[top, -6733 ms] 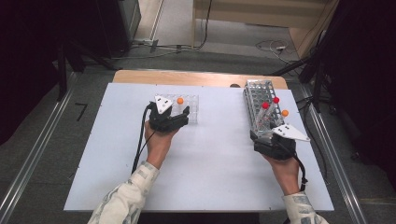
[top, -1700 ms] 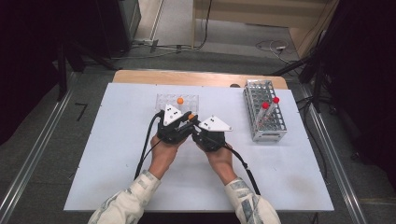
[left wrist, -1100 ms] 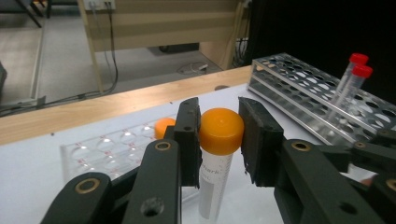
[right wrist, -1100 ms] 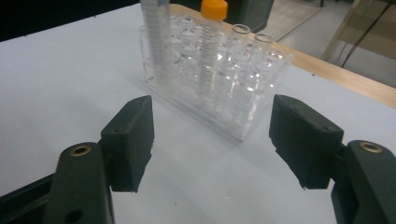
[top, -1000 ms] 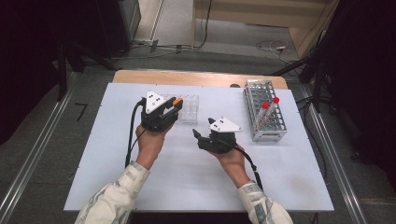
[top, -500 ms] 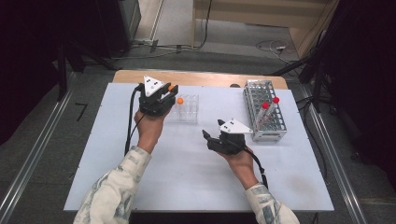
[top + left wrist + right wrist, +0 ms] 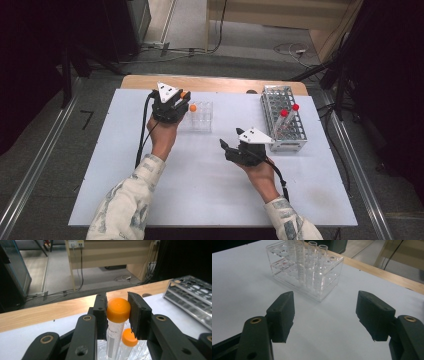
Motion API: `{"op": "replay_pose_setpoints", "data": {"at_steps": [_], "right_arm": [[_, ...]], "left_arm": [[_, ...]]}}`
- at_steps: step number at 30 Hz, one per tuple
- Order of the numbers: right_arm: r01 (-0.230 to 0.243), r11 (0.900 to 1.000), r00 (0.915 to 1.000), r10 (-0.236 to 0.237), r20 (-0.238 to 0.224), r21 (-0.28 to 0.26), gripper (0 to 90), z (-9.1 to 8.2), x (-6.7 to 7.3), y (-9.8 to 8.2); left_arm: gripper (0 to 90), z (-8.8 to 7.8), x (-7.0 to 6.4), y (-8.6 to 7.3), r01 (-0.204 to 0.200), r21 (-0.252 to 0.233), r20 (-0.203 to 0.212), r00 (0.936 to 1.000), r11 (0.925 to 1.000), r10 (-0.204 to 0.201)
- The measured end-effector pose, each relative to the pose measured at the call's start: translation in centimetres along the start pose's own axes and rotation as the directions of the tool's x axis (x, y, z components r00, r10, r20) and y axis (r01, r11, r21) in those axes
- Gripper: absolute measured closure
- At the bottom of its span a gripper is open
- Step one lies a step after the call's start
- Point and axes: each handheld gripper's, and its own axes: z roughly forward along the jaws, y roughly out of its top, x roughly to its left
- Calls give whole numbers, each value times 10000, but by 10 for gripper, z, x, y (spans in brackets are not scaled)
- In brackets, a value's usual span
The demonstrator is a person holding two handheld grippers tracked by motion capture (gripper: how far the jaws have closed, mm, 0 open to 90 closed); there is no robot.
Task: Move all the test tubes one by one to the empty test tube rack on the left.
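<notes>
My left gripper pinches the orange-capped tube by its cap, just above the clear rack (a second tube stands there already); if I descend tilted, it may strike the rim or slip; my right gripper hovers over the worktop, fingers spread and empty.

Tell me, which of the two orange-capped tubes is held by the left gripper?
The taller orange-capped tube: the left gripper is clamped on its cap. The other orange-capped tube stands lower in the clear rack, free of the jaws.
</notes>
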Motion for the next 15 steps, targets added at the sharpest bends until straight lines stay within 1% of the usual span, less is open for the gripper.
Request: {"op": "replay_pose_setpoints", "data": {"at_steps": [5,8,13,15], "right_arm": [[5,10000,10000,-5,19,9,296,-1,0,0],[0,10000,10000,0,36,10,297,-1,0,0],[44,10000,10000,-44,32,-39,297,-1,0,0],[35,10000,10000,-34,35,-13,297,-1,0,0]], "left_arm": [[700,5,0,-10,-42,151,-90,9999,9999,44],[699,8,1,-18,100,248,-99,9999,9996,-98],[696,13,1,-28,164,345,-143,9998,9993,-159],[678,14,1,-29,179,386,-209,9996,9991,-171]]}}
